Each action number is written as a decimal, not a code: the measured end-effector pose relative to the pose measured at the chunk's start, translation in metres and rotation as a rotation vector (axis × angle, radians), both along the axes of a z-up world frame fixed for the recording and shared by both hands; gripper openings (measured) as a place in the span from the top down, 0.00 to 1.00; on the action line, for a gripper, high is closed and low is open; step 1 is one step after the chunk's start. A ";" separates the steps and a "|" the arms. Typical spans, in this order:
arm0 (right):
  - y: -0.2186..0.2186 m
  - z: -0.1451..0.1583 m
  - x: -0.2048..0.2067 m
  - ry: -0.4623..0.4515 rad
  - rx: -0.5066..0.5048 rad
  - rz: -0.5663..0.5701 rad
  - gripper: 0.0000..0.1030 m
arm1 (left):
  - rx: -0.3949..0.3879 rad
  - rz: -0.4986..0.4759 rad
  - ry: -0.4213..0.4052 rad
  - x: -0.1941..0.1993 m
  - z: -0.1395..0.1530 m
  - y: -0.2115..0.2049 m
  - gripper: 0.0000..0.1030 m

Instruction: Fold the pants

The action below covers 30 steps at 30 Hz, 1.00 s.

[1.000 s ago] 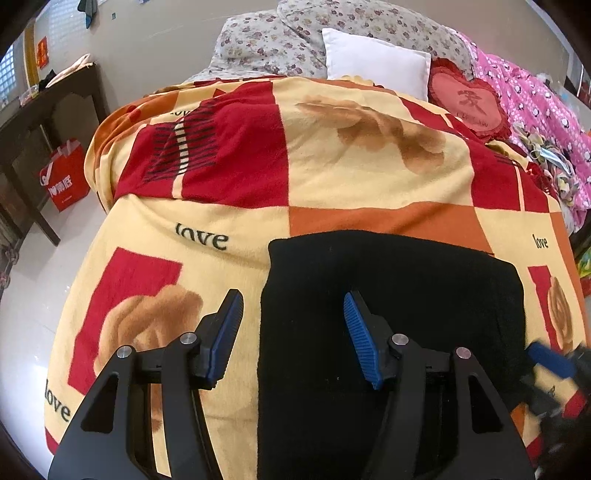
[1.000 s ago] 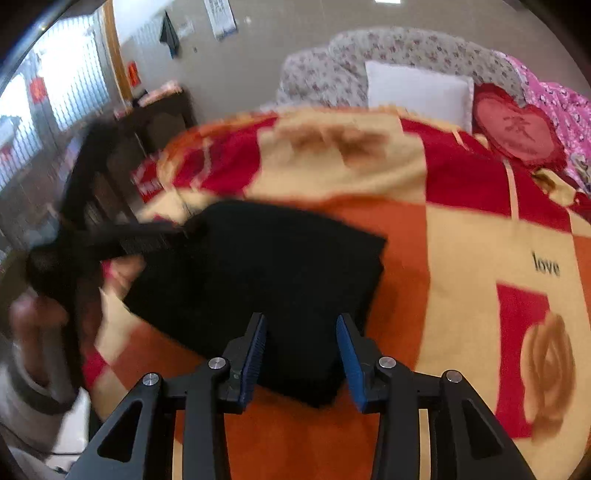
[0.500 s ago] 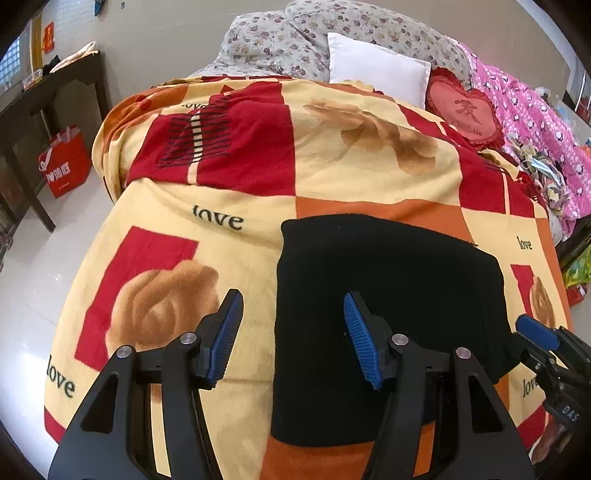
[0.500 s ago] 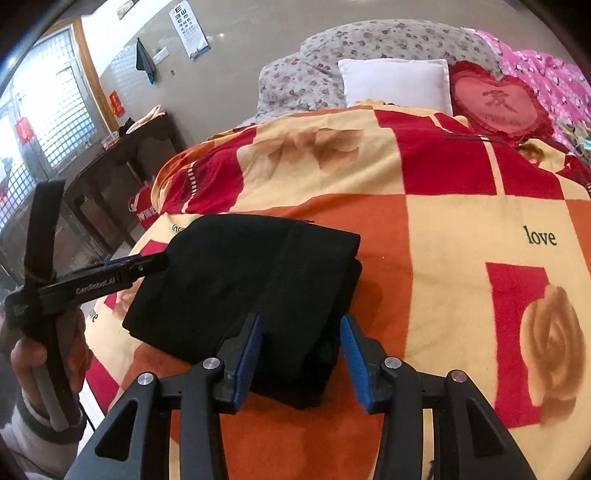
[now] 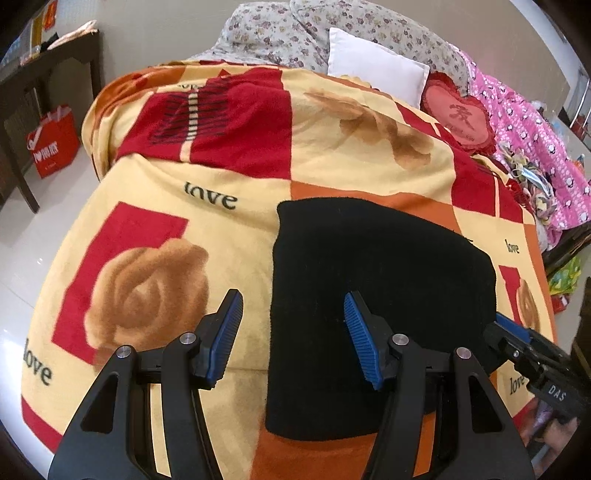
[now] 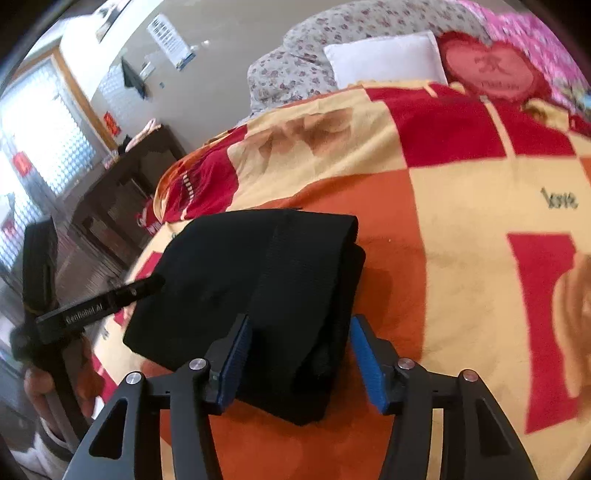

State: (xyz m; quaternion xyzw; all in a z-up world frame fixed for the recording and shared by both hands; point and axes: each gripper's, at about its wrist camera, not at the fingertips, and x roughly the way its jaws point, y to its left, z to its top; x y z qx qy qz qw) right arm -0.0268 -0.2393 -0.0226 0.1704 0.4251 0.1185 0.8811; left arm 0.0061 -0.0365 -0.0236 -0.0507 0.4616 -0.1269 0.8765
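The black pants (image 5: 380,288) lie folded in a compact rectangle on the patterned blanket (image 5: 155,229); they also show in the right wrist view (image 6: 266,280). My left gripper (image 5: 293,332) is open and empty, held above the pants' left edge. My right gripper (image 6: 301,350) is open and empty, its fingers on either side of the near right corner of the folded stack. The right gripper's tip shows in the left wrist view (image 5: 517,339), by the pants' right edge. The left gripper shows in the right wrist view (image 6: 110,299) over the pants' left side.
At the head of the bed lie a white pillow (image 5: 376,74), a red heart cushion (image 5: 458,118), a floral quilt (image 5: 332,33) and a pink quilt (image 5: 535,147). A dark wooden table (image 5: 40,74) and a red bag (image 5: 53,144) stand at the left.
Both grippers have drawn back a little from the folded pants and stayed open. The right gripper's view has steadied and sits closer over the pants' right corner.
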 end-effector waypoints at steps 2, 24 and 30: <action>-0.004 -0.004 0.004 0.006 0.025 -0.011 0.41 | -0.012 -0.002 0.001 0.001 -0.001 0.000 0.40; 0.006 -0.017 0.027 -0.036 0.077 0.052 0.43 | -0.170 0.004 0.059 0.017 -0.025 0.009 0.21; 0.002 0.002 0.025 -0.086 0.054 0.058 0.58 | -0.135 -0.076 0.002 0.011 0.000 -0.014 0.47</action>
